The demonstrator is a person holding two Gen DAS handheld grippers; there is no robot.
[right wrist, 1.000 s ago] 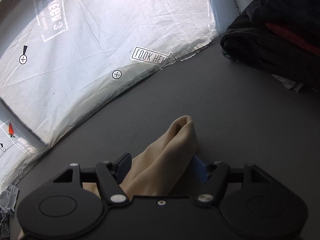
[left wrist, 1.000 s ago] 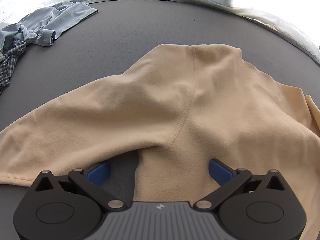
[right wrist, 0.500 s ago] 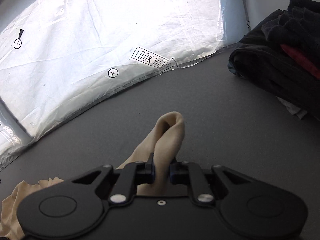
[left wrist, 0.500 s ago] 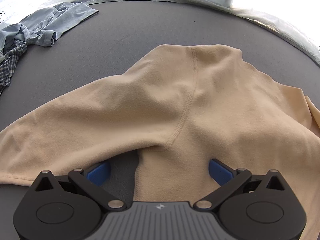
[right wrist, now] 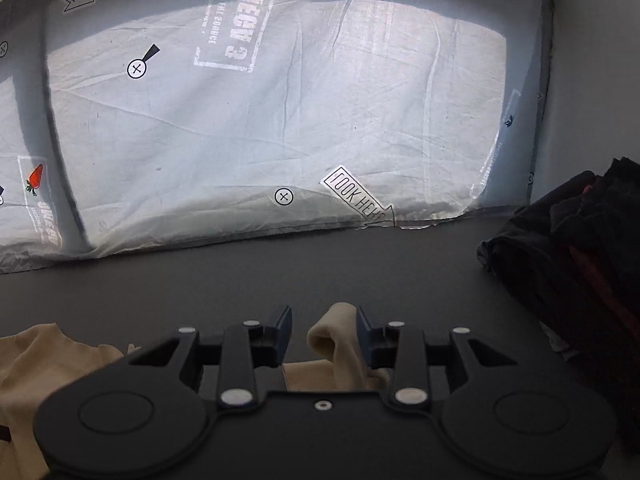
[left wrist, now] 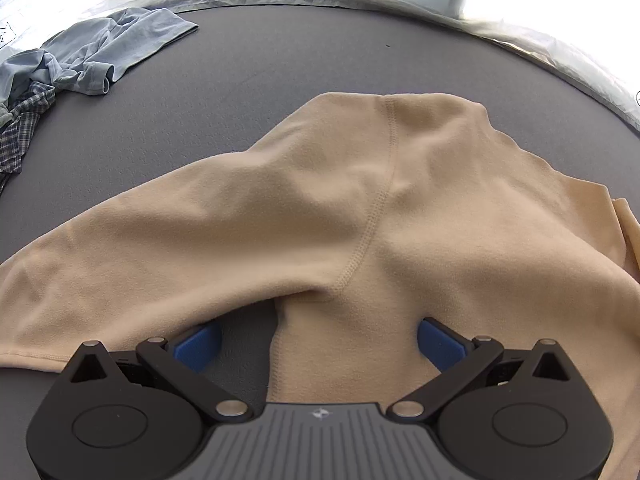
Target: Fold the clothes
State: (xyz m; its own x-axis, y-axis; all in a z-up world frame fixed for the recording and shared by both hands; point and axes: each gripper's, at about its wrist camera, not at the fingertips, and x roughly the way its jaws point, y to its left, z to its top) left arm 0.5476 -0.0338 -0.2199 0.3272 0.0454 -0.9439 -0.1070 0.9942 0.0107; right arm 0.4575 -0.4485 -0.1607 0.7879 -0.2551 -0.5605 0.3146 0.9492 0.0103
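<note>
The left gripper [left wrist: 318, 344] has its jaws spread wide; we see the beige sweater [left wrist: 360, 216] flat on the dark grey table [left wrist: 240, 80] with its side edge between the blue pads, unpinched. The right gripper [right wrist: 324, 334] is opening; a sleeve end [right wrist: 334, 330] stands between its pads, against the right one and clear of the left. It points shallowly downward toward a white sheet [right wrist: 280, 120] printed "LOOK HERE" in reverse.
</note>
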